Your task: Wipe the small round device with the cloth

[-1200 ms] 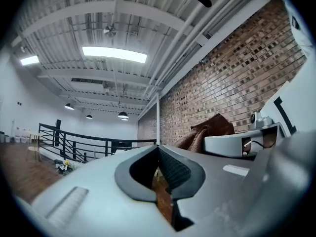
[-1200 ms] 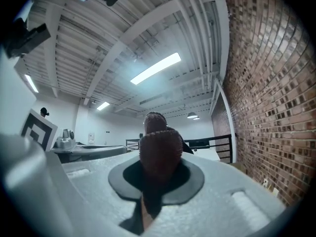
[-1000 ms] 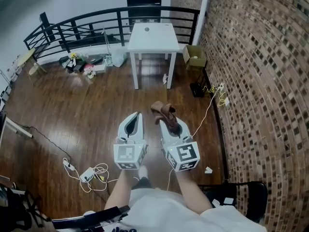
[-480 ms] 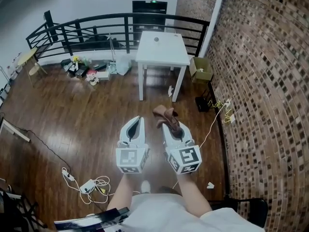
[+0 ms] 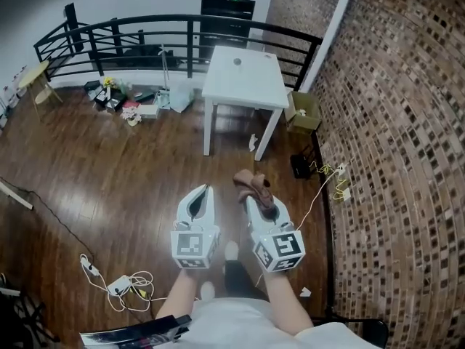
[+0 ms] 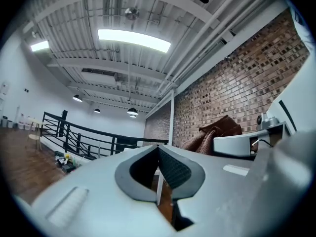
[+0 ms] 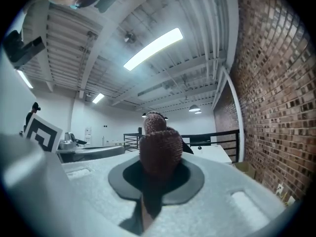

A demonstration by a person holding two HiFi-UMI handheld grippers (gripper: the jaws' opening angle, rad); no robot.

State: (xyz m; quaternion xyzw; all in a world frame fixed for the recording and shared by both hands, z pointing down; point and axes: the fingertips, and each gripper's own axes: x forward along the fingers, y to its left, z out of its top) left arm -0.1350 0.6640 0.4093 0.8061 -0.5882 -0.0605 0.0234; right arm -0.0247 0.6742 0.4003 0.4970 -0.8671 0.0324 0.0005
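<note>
A small round device (image 5: 237,62) sits near the far edge of a white table (image 5: 247,93), well ahead of me. My right gripper (image 5: 249,197) is shut on a brown cloth (image 5: 254,185), which sticks up past its tips; the cloth (image 7: 158,144) fills the jaws in the right gripper view. My left gripper (image 5: 203,192) is shut with nothing in it, held beside the right one over the wooden floor. In the left gripper view the cloth (image 6: 217,130) and the right gripper show at the right.
A black railing (image 5: 145,38) runs behind the table. A brick wall (image 5: 392,122) stands on the right. Clutter (image 5: 127,100) lies by the railing at the left, a cardboard box (image 5: 304,111) right of the table, and cables (image 5: 120,282) on the floor.
The view has moved forward: the table looks nearer and larger. Both grippers keep their pose side by side, the cloth still in the right one.
</note>
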